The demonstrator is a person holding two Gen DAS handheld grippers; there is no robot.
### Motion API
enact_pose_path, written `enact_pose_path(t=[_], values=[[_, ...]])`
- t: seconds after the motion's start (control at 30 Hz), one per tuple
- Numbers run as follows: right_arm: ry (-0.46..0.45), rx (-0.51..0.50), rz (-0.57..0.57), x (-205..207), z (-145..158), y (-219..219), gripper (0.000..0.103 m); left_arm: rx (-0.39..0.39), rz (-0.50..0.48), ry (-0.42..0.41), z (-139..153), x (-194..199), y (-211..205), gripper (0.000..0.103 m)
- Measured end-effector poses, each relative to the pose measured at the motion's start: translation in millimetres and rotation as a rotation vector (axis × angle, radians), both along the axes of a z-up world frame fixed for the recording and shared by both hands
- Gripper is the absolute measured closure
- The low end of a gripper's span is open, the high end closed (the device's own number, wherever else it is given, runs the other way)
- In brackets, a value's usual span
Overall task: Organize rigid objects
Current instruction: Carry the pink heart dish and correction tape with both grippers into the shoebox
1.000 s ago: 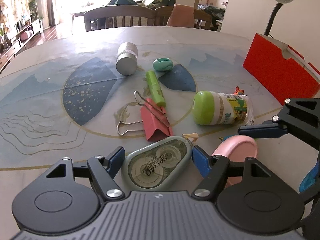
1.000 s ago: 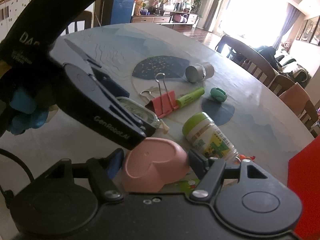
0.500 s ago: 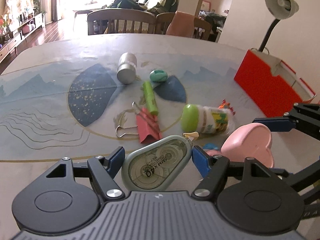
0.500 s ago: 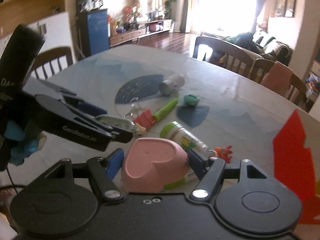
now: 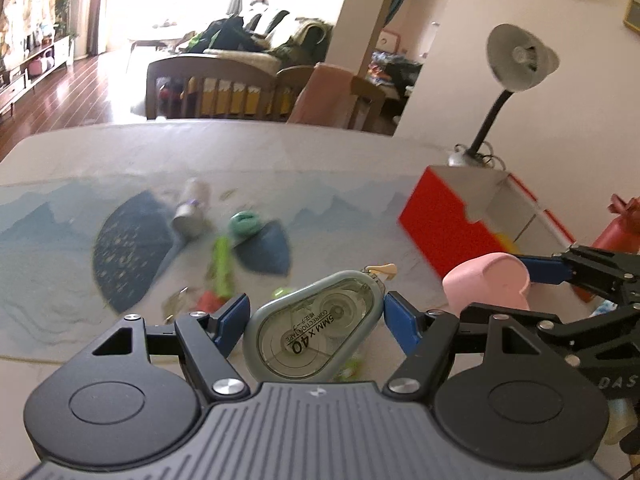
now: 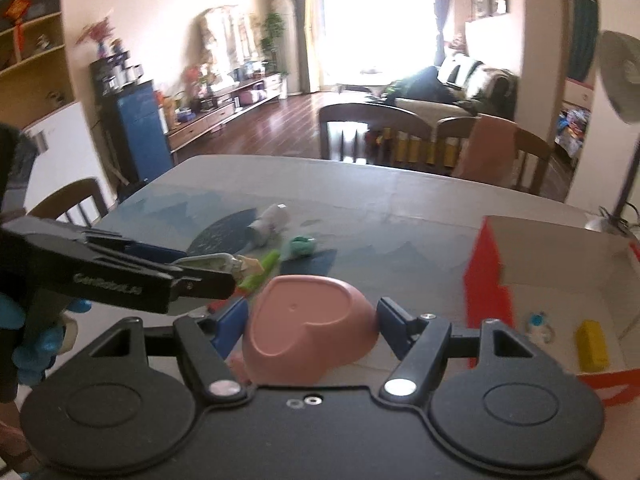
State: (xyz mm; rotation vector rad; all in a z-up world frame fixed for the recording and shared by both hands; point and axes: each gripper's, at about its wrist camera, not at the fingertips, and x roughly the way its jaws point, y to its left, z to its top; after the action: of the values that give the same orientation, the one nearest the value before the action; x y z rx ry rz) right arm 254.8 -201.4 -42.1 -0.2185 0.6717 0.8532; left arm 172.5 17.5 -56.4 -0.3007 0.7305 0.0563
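Correction tape (image 5: 316, 328) sat clamped between the blue pads of the left gripper (image 5: 315, 322), held off the table (image 5: 320, 168), its white tip pointing up and to the right. A pink heart-shaped dish (image 6: 310, 326) was clamped the same way in the right gripper (image 6: 310, 320), upside down with its flat base facing the camera. In the left view the right gripper and its dish showed just to the right of the tape, so the two tools were close together and both seemed headed for the red box (image 6: 486, 280) at the right side of the table.

The box stood open at the top, with a yellow block (image 6: 592, 346) and a small bottle (image 6: 538, 328) already lying on its floor. Other things lay back on the table: a silver can (image 5: 192, 210), a green round thing (image 5: 243, 224), a green marker (image 5: 222, 264). These views were blurred, so finer detail could not be told.

To do this step well, I judged that the two loads should go in one after the other, not together, since the tools could knock against each other over the opening. Each should clear the red wall from above, come low over a bare patch of floor away from the yellow block and bottle, and only then be released. The dish, being hard and rounded, could roll or clatter if dropped from high up.
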Motion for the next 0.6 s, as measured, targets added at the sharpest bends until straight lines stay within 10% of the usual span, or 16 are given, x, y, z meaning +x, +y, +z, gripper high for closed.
enact_pose_path(t=[0.6], values=[[0.033,0.027,-0.201,93,4,-105,0.033,0.041,-0.129,-0.041,24,87,-113,0.030]])
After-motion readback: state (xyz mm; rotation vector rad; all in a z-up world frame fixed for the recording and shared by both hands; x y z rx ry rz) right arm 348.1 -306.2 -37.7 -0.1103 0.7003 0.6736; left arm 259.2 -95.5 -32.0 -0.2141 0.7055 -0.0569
